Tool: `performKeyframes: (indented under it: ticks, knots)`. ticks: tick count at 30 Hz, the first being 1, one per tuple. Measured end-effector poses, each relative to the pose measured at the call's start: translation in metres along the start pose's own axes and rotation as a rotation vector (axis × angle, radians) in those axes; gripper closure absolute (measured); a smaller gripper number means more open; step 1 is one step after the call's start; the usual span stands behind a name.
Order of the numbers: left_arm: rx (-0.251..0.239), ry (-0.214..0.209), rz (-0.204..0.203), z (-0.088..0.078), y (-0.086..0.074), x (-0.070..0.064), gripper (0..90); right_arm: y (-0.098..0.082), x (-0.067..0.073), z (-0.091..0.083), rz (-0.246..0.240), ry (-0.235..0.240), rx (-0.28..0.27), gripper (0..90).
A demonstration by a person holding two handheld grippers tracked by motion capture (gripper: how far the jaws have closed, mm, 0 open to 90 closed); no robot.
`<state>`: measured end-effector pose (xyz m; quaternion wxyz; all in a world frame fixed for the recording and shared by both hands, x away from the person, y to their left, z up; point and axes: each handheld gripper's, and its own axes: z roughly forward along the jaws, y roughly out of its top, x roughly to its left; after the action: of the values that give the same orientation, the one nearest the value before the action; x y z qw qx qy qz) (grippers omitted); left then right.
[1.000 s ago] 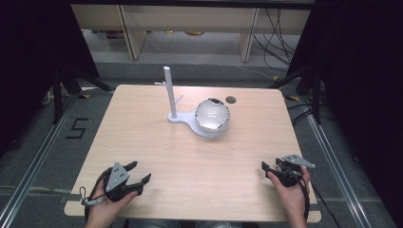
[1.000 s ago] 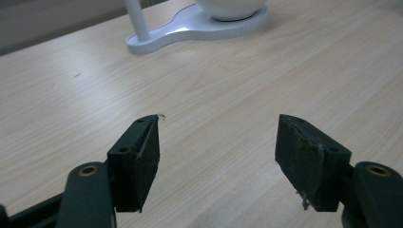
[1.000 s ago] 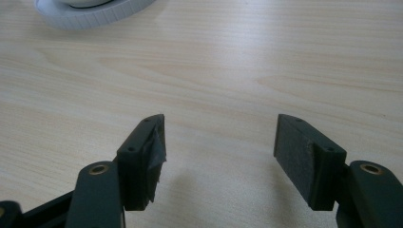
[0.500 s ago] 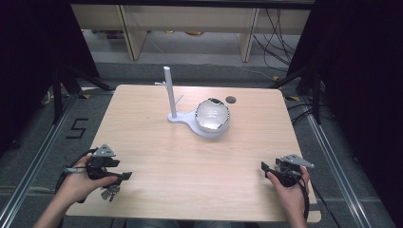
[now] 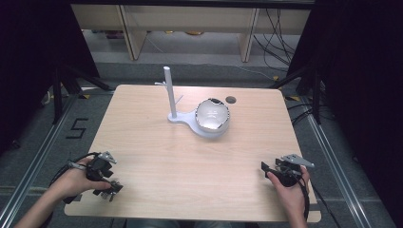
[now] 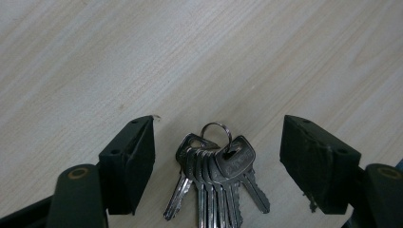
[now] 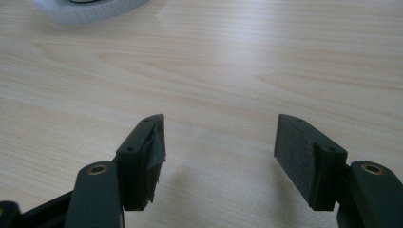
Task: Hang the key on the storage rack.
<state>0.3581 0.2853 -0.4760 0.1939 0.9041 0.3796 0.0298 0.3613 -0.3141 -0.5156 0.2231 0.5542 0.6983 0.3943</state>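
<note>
At the lower left of the high view, our left tongs have just been opening; a bunch of keys lies on the counter between the spread jaws, untouched. At lower right, our right tongs stand apart over bare wood.

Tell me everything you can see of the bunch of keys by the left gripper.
The bunch of keys is about six silver, metal-looking keys threaded on one small split ring. It lies flat on the pale wood table, heads fanned under the ring, blades pointing toward the camera. It sits between the open jaws of the left gripper, which have just been opening; neither pad touches it. In the high view it lies near the table's front left corner.
</note>
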Motion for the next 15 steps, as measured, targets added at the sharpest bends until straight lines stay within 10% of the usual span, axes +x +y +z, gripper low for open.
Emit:
performKeyframes:
  ticks: [8, 15]
  knots:
    - [0.05, 0.02, 0.06, 0.007, -0.015, 0.002, 26.7, 0.0, 0.004, -0.001, 0.05, 0.001, 0.025, 35.8]
    - [0.049, 0.014, 0.076, 0.01, -0.018, 0.003, 26.8, 0.001, 0.001, 0.0, 0.003, -0.003, 0.024, 36.1]
